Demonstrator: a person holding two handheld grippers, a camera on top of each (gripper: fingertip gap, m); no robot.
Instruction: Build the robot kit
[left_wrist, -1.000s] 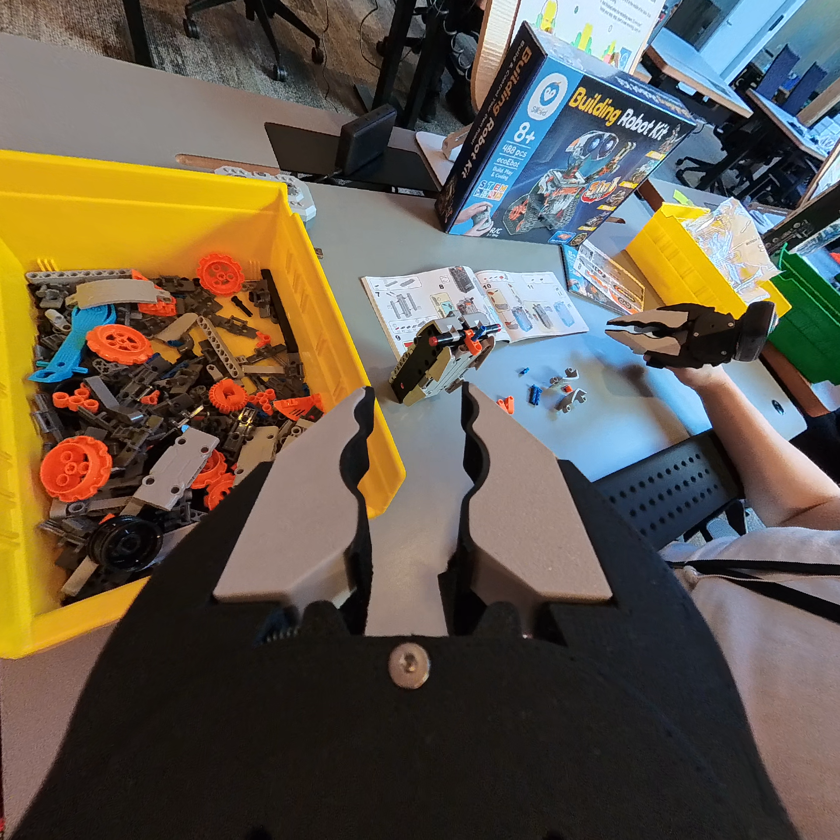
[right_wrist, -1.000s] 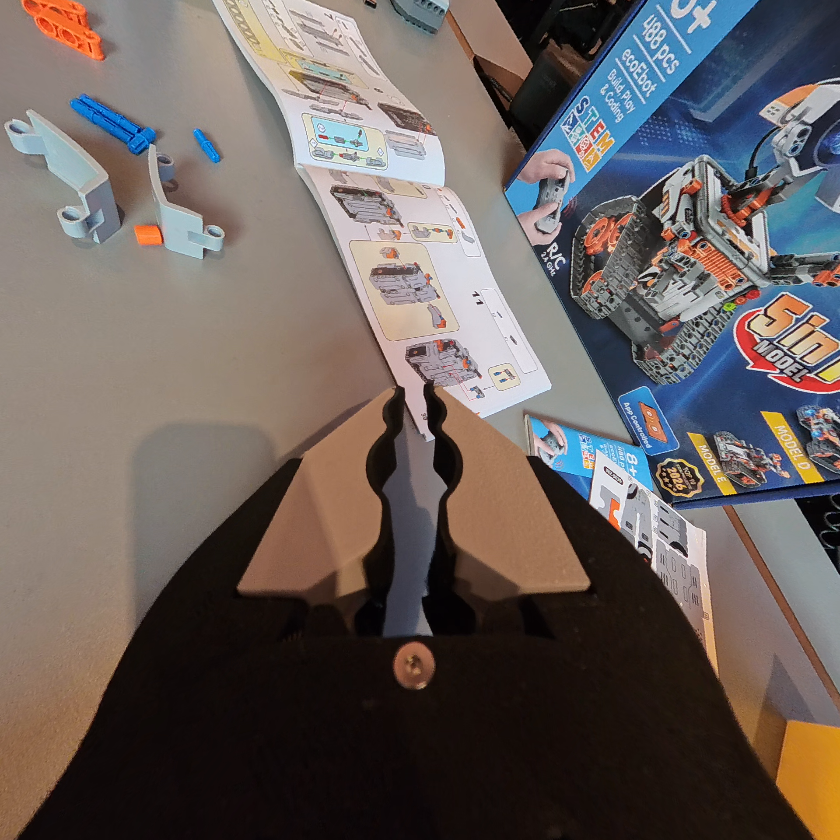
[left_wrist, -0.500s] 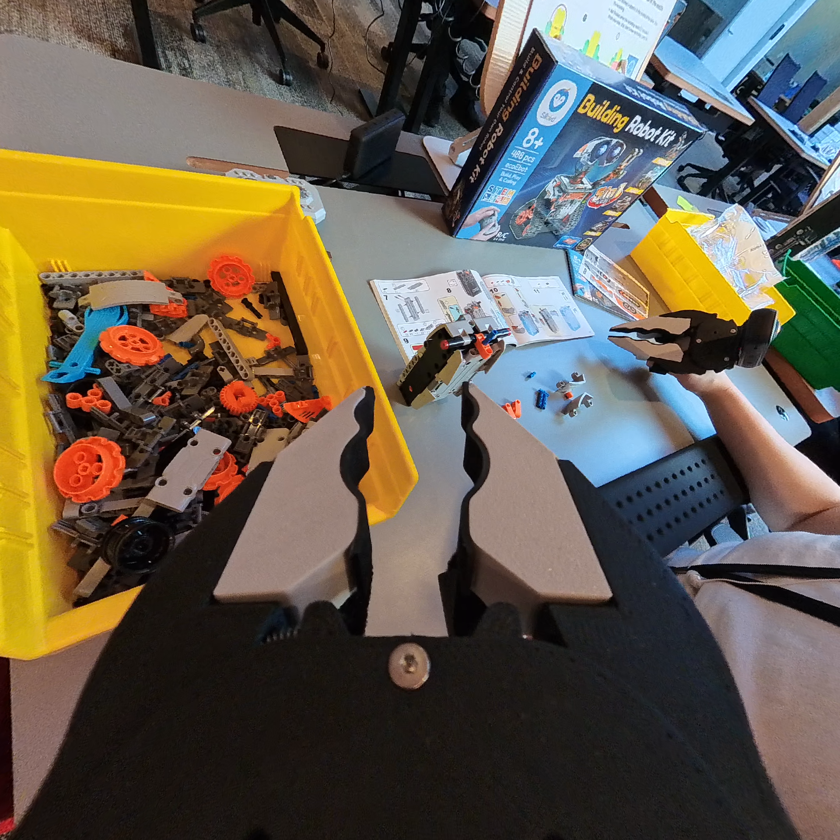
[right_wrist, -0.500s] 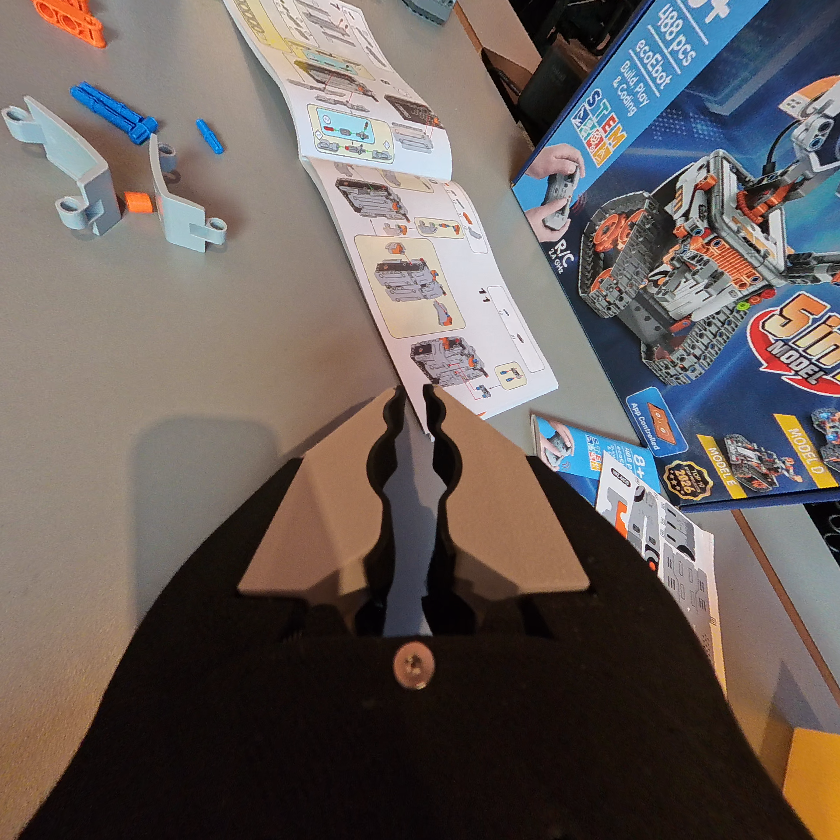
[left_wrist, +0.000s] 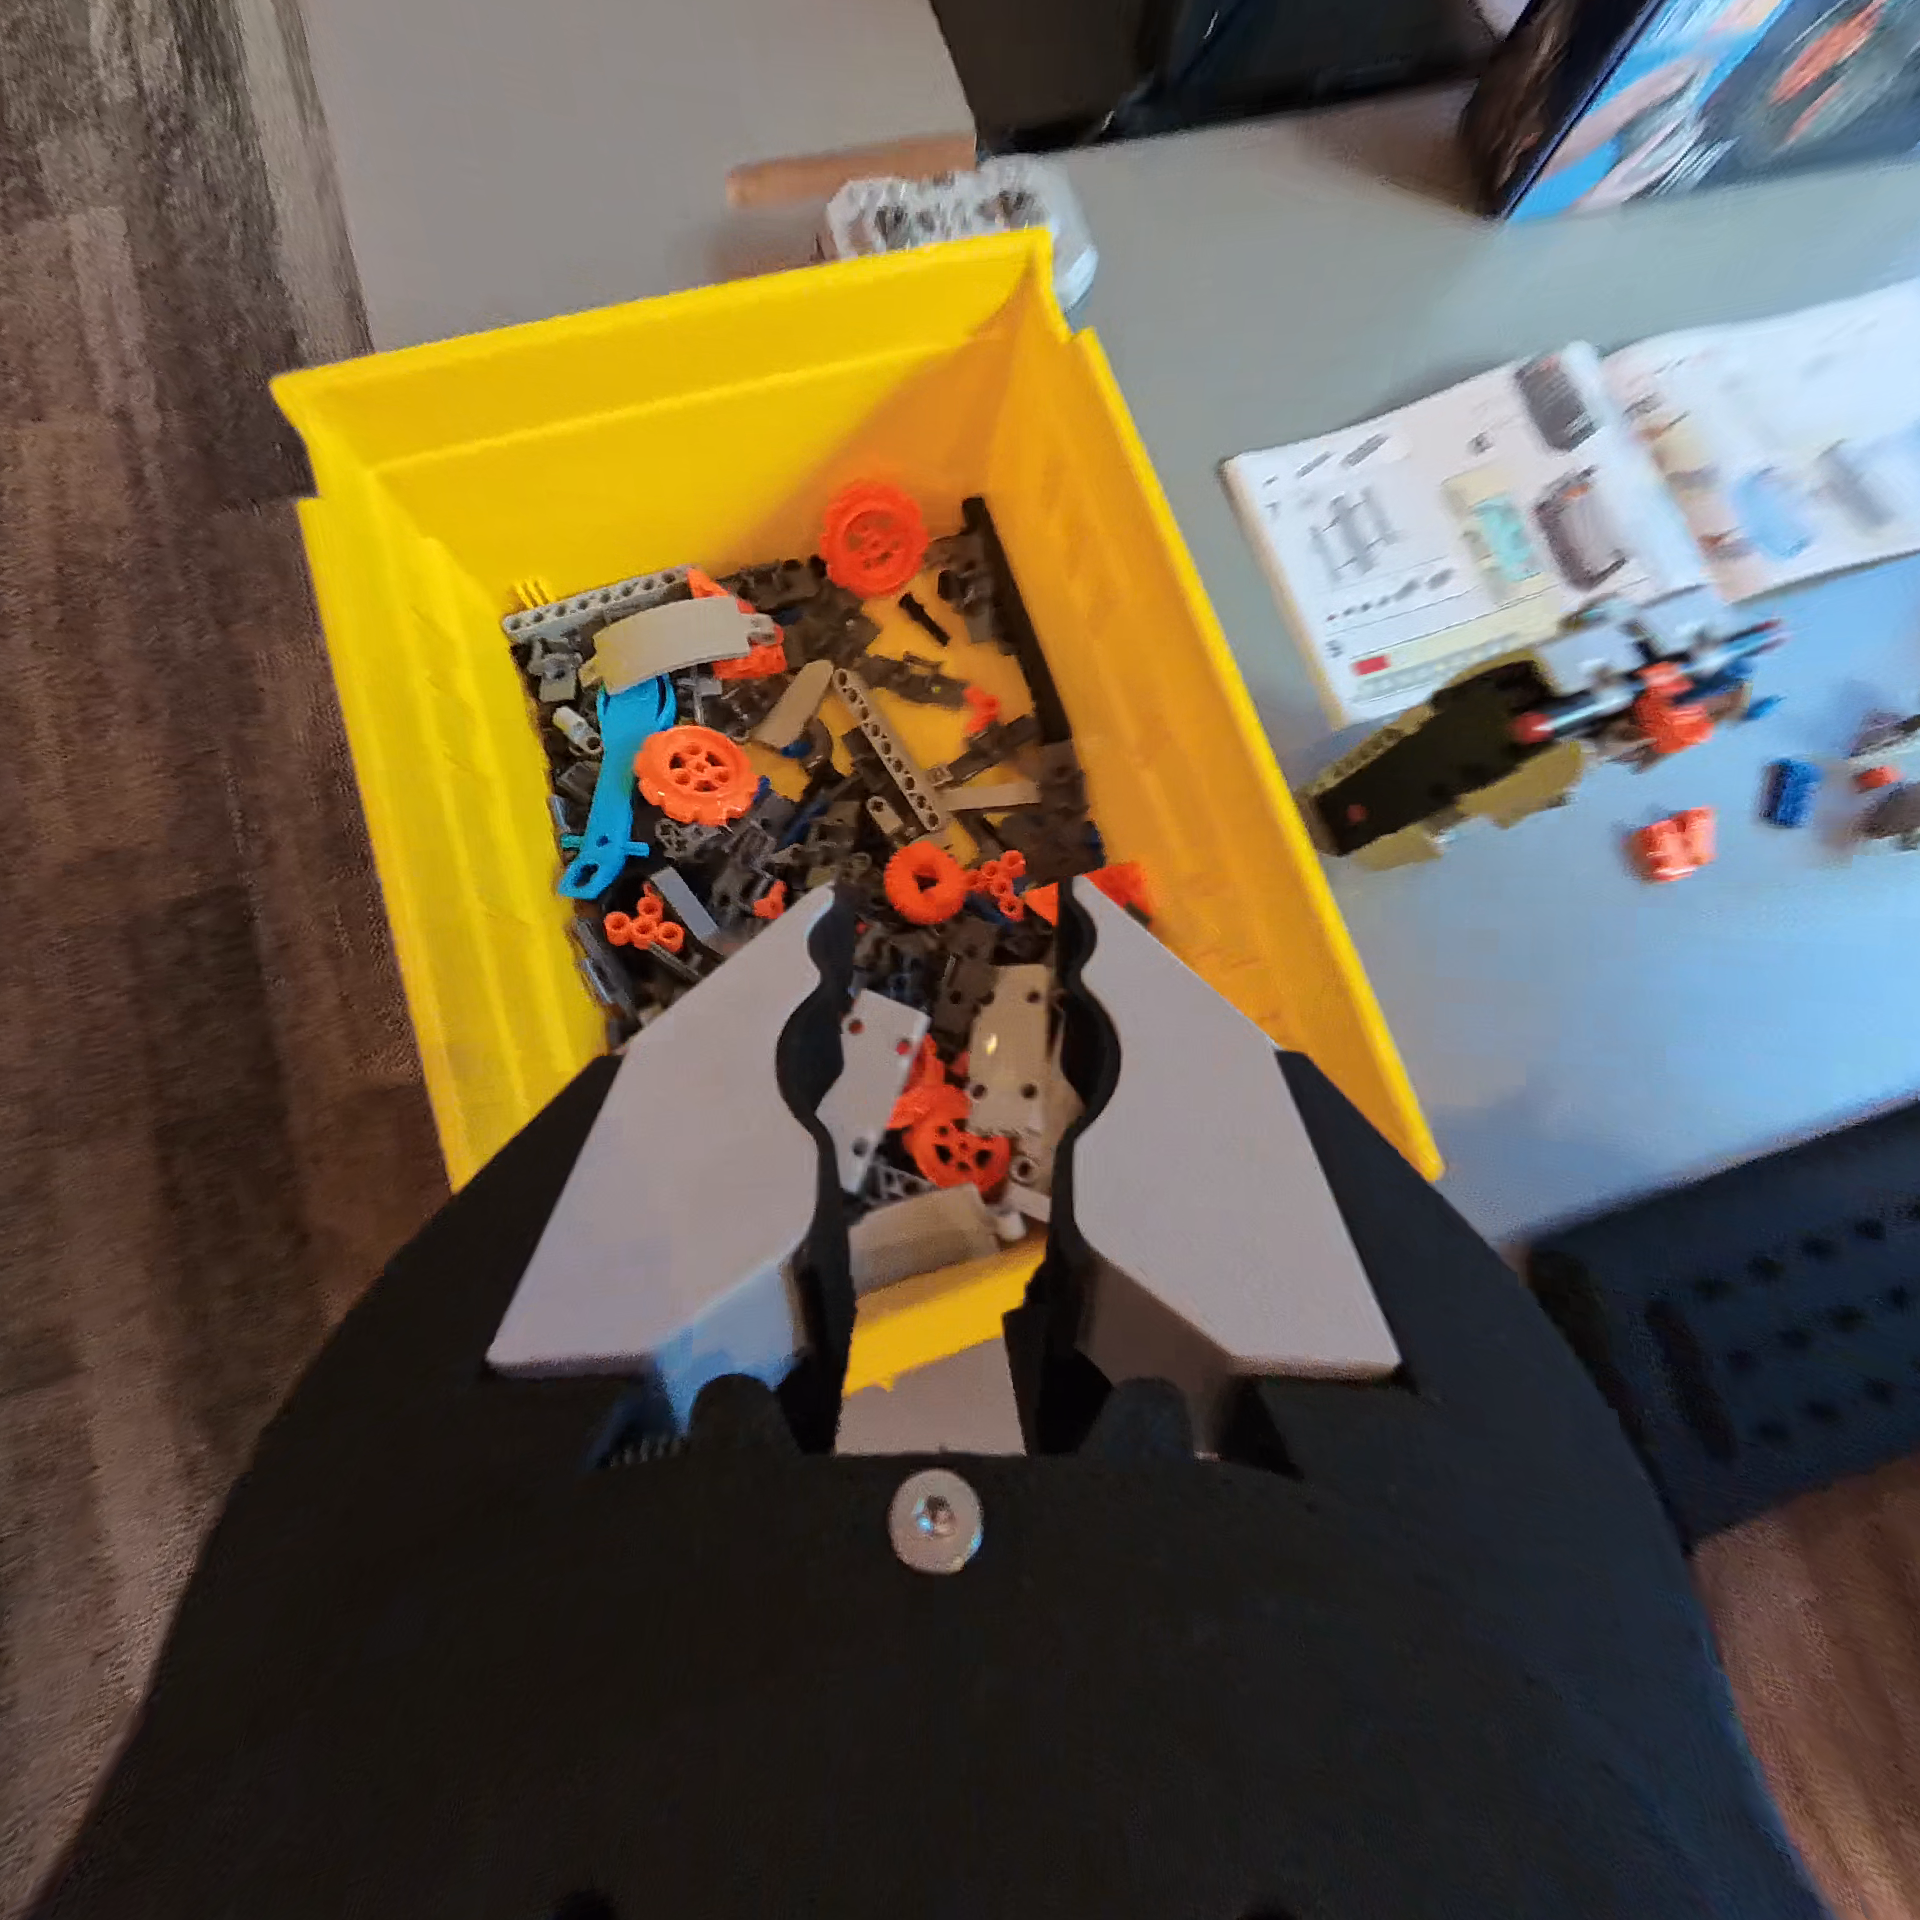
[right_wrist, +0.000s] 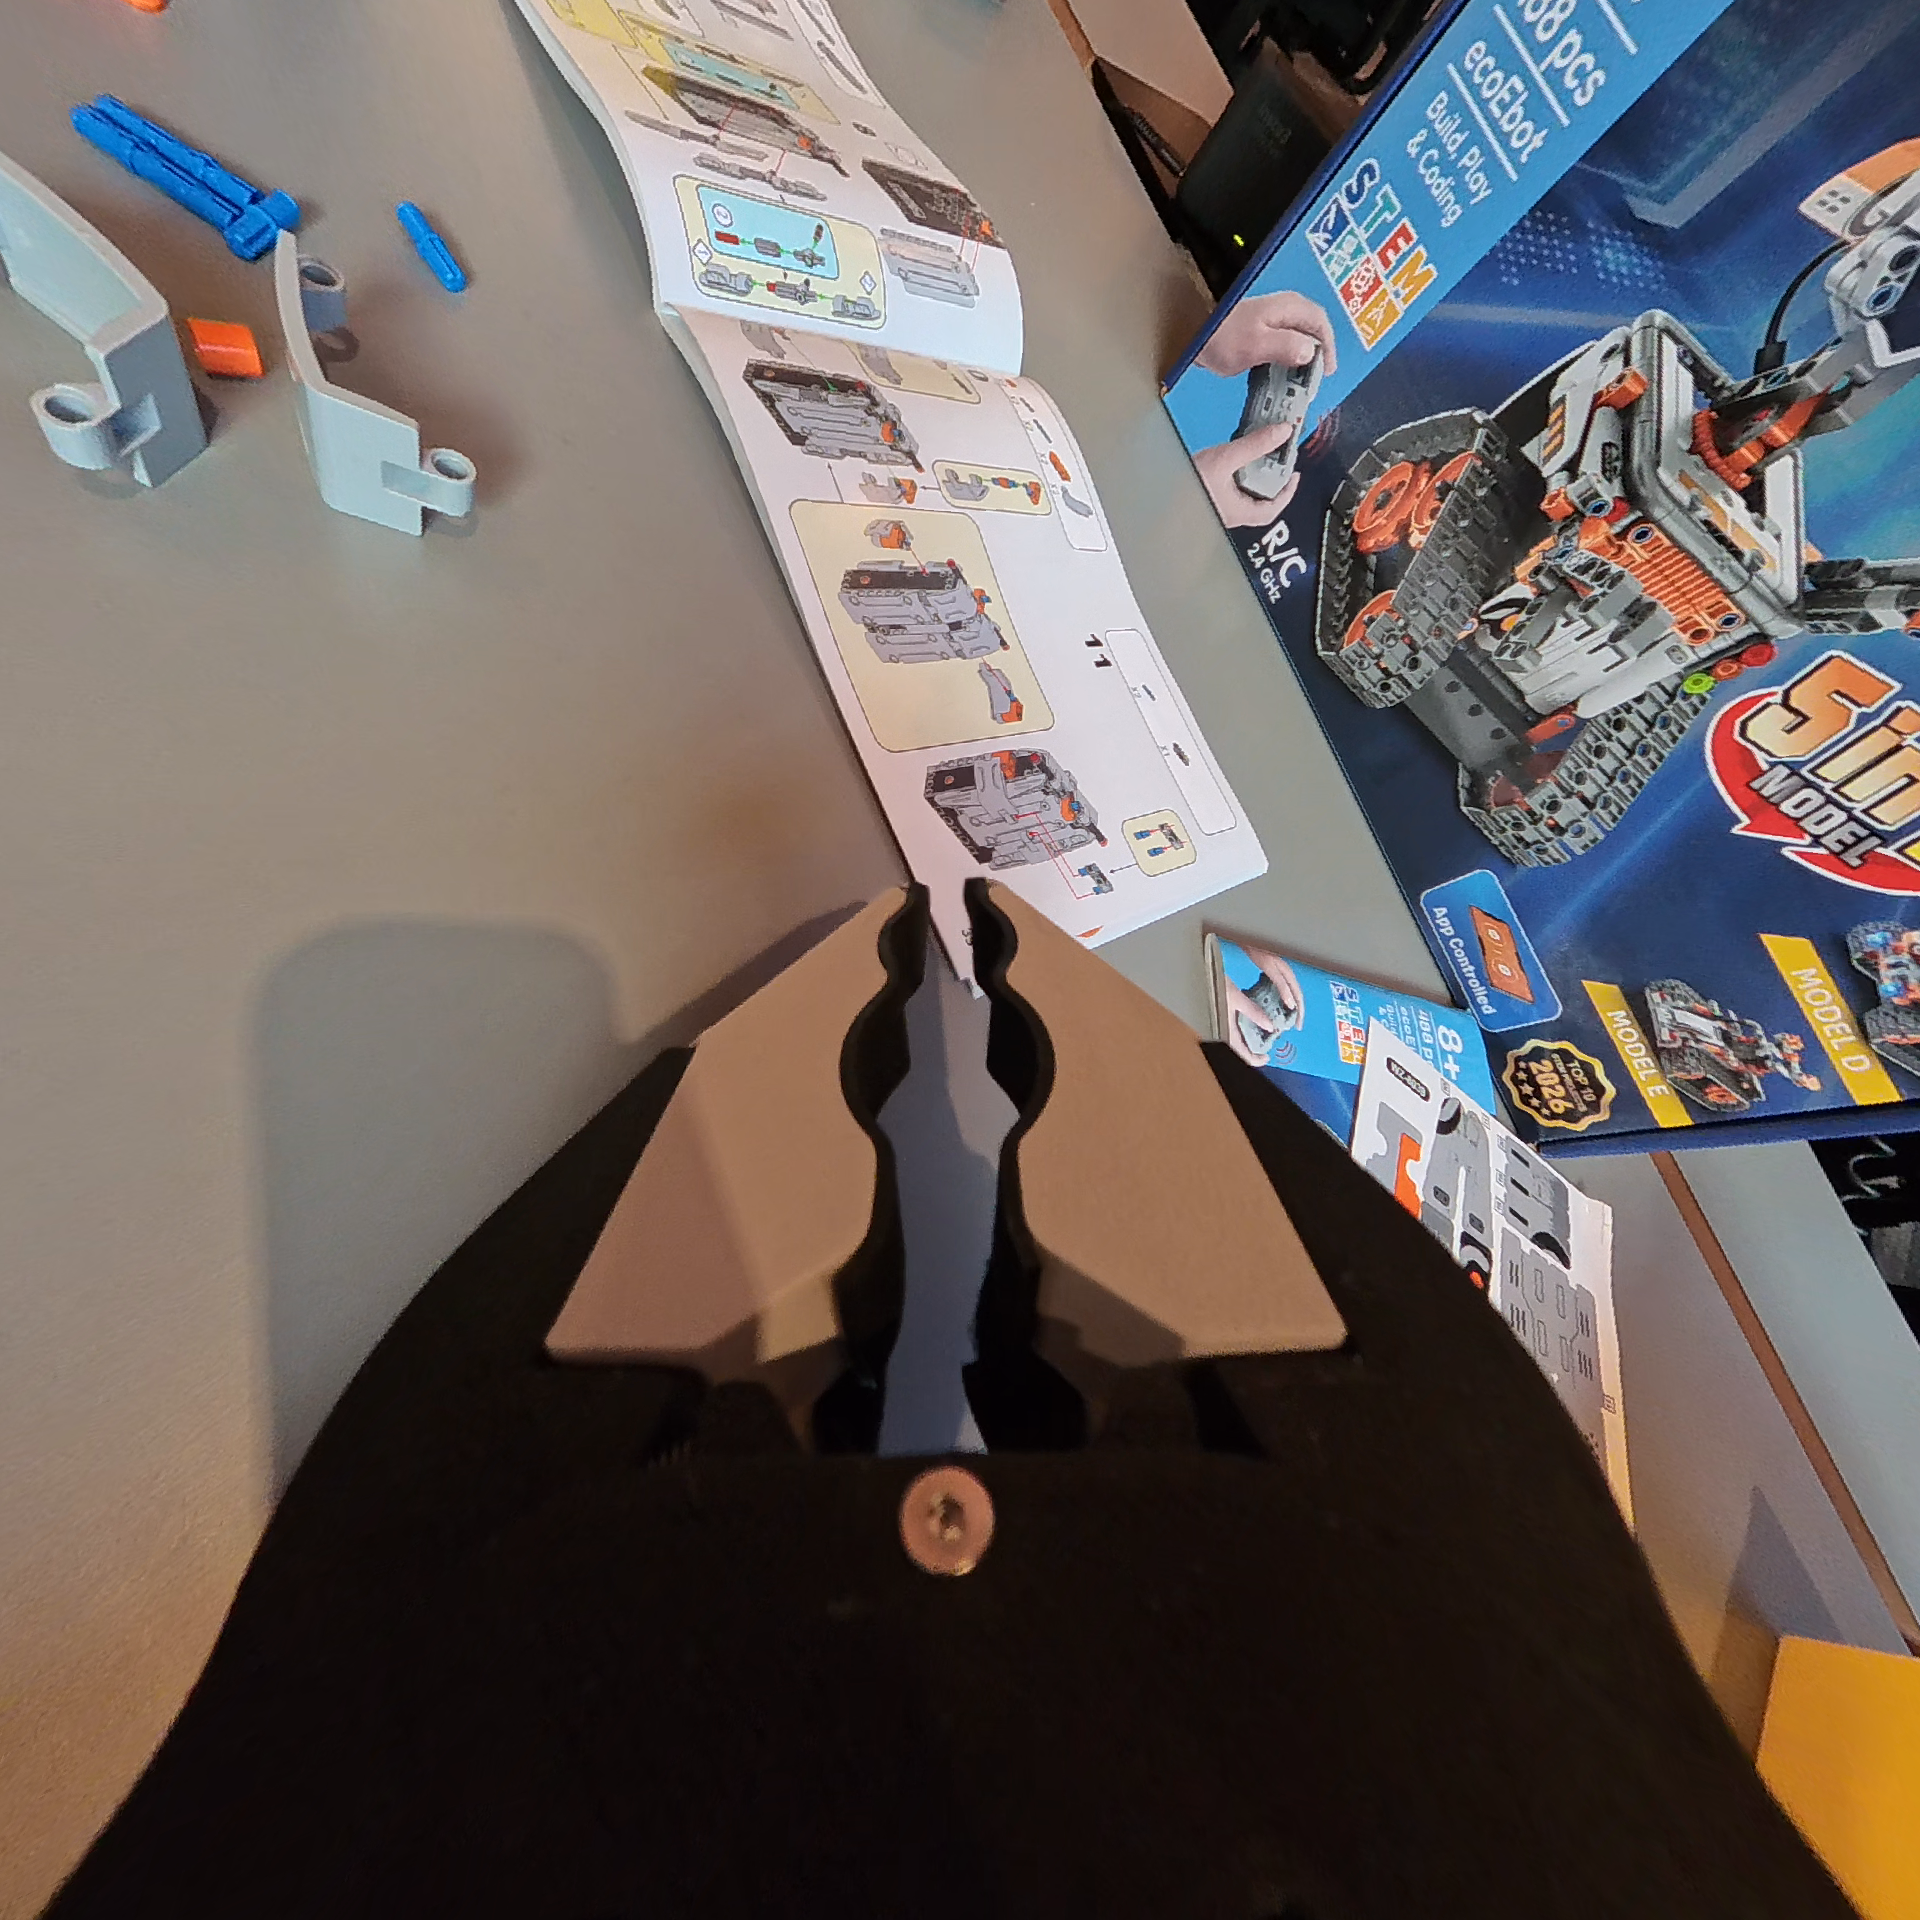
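Both grippers are empty. Low in the left wrist view, the left gripper (left_wrist: 948, 914) hangs over the near end of a yellow bin (left_wrist: 1184, 623) with its jaws well apart and nothing between them; through the gap show loose building pieces (left_wrist: 831, 790) heaped on the bin floor, grey panels, dark beams, orange gear wheels (left_wrist: 690, 774) and a light blue curved part (left_wrist: 613, 779) toward frame centre. It does not look to be touching any of them, though blur makes that hard to settle.

At the right of that frame, well apart from the bin on the grey table (left_wrist: 1538, 997), lies a partly built dark and tan assembly (left_wrist: 1444, 764), with an open instruction booklet (left_wrist: 1558, 520) above it.

Low in the right wrist view, the right gripper (right_wrist: 945, 894) hovers with its jaws only narrowly parted, gripping nothing, tips just over the near corner of the open instruction booklet (right_wrist: 935, 520). In the upper left lie two grey brackets (right_wrist: 353, 436), blue pins (right_wrist: 187, 177) and a small orange piece (right_wrist: 223, 348). A blue kit box (right_wrist: 1621, 582) fills the right side, with a smaller leaflet (right_wrist: 1496, 1226) below it.

As a judgement, the build stands at an early stage: one sub-assembly exists, most pieces remain in the bin.
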